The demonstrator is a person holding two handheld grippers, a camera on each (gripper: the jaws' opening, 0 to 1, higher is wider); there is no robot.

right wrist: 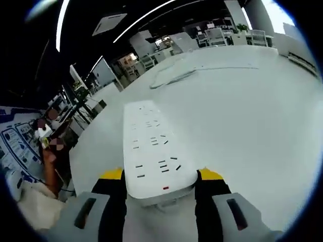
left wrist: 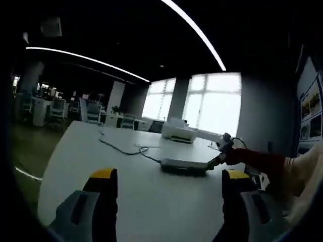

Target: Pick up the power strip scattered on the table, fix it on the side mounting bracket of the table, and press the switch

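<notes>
In the right gripper view a long white power strip (right wrist: 151, 146) with several sockets and a small red mark near its end lies on the white table (right wrist: 242, 116). My right gripper (right wrist: 161, 177) is shut on its near end, one yellow-tipped jaw on each side. Its cable (right wrist: 171, 75) trails away across the table. In the left gripper view the same strip (left wrist: 184, 165) looks dark against the windows. The right gripper (left wrist: 222, 151) holds its right end, on a red-sleeved arm (left wrist: 257, 160). My left gripper (left wrist: 169, 176) hovers open above the table, short of the strip.
A white box-like device (left wrist: 179, 132) stands at the table's far end before bright windows (left wrist: 212, 103). The cable (left wrist: 123, 150) snakes leftward over the table (left wrist: 75, 166). Office desks and chairs (left wrist: 55, 108) fill the room at left. A poster wall (right wrist: 17, 143) is beside the table.
</notes>
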